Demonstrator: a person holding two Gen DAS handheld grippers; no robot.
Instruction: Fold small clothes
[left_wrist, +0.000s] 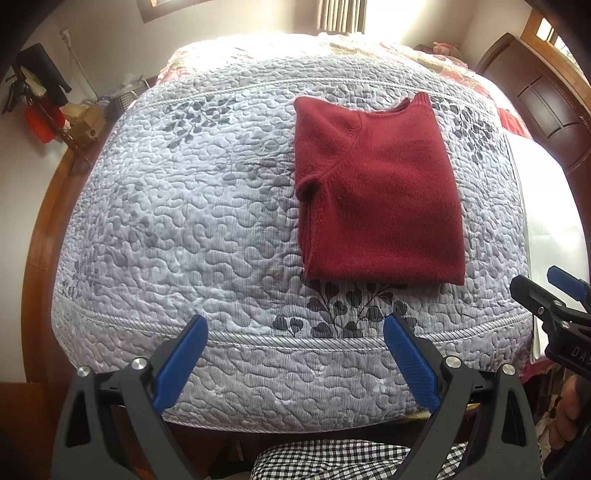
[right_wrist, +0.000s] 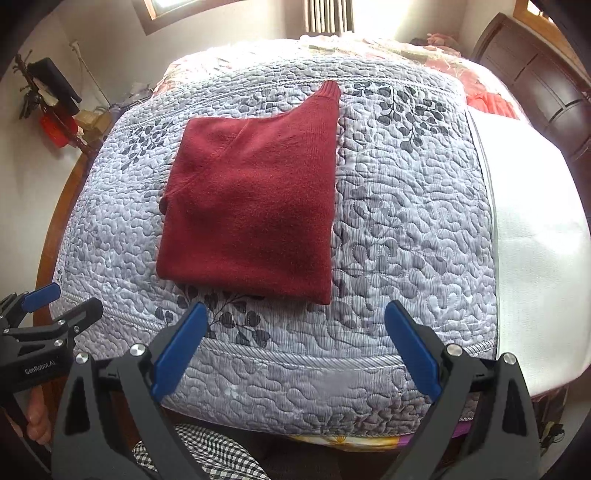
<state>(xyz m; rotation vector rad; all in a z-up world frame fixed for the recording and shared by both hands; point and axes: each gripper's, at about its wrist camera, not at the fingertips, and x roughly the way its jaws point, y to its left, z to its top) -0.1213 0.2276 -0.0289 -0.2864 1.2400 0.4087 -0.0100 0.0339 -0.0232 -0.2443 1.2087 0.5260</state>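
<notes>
Checked fabric (left_wrist: 354, 459) sits lowest in the left wrist view, just under the left gripper (left_wrist: 295, 350), whose blue fingers (left_wrist: 181, 363) stand wide apart and hold nothing, poised over the near edge of the bed. On the grey quilt (left_wrist: 184, 221) lies the red sweater (left_wrist: 376, 199), folded into a tidy rectangle, ahead and to the right, its long axis running away from the fingers, collar at the far end. Bare quilt spreads to its left.

From the right wrist view, the right gripper (right_wrist: 295, 347) is likewise spread wide and empty. Here the sweater (right_wrist: 251, 206) lies ahead and slightly left, its near hem close to the fingers (right_wrist: 413, 354), so this hand seems nearer. Open quilt and a white sheet (right_wrist: 535, 240) lie to the right, giving room to work.
</notes>
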